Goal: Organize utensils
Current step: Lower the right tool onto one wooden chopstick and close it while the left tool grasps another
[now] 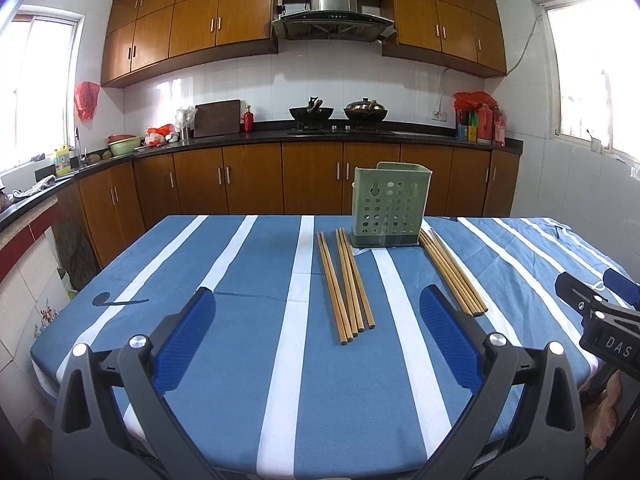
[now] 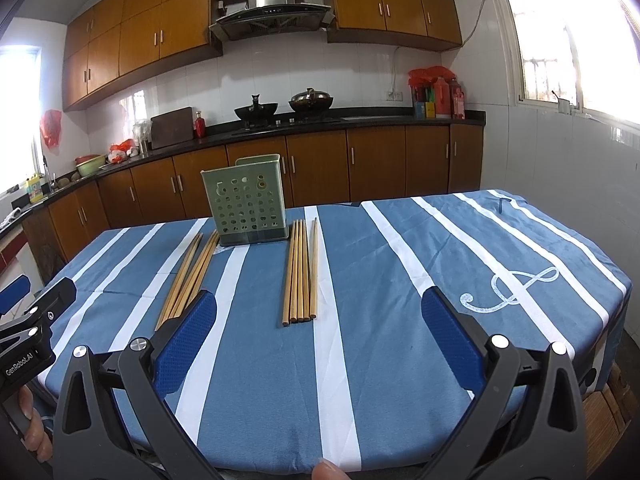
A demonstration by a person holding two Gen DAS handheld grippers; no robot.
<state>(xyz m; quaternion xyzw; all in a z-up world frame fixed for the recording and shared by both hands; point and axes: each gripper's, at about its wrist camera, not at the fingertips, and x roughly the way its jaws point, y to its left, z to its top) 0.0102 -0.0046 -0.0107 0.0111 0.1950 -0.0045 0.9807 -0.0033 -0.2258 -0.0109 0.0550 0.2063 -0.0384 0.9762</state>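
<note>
While both tools hang over the near edge of the desk (image 1: 248, 264) with nothing between their pads, the step in hand looks like the first pick of chopsticks for the green perforated holder (image 1: 390, 206). Going left to right in the left wrist view: the left hand-held gripper (image 1: 316, 340) stands wide and holds nothing; ahead of it lies the left bundle of chopsticks (image 1: 346, 284), fanned slightly, its far ends just beside the holder's base; the holder stands upright near the far side of the striped cloth; the right bundle of chopsticks (image 1: 454, 274) lies just beside the holder's other flank; the right hand-held gripper (image 2: 320, 336) is likewise spread wide and unloaded, lined up with that right bundle in its own view.

To do this well, each tool should probably come down across the sticks near their middle, pads square to the shafts, so the bundle does not pivot. The loosely fanned sticks may roll apart, so closing slowly and taking only those lying parallel seems wise. Tipping the load upright before lowering it into the holder's open top should avoid knocking the light holder over
</note>
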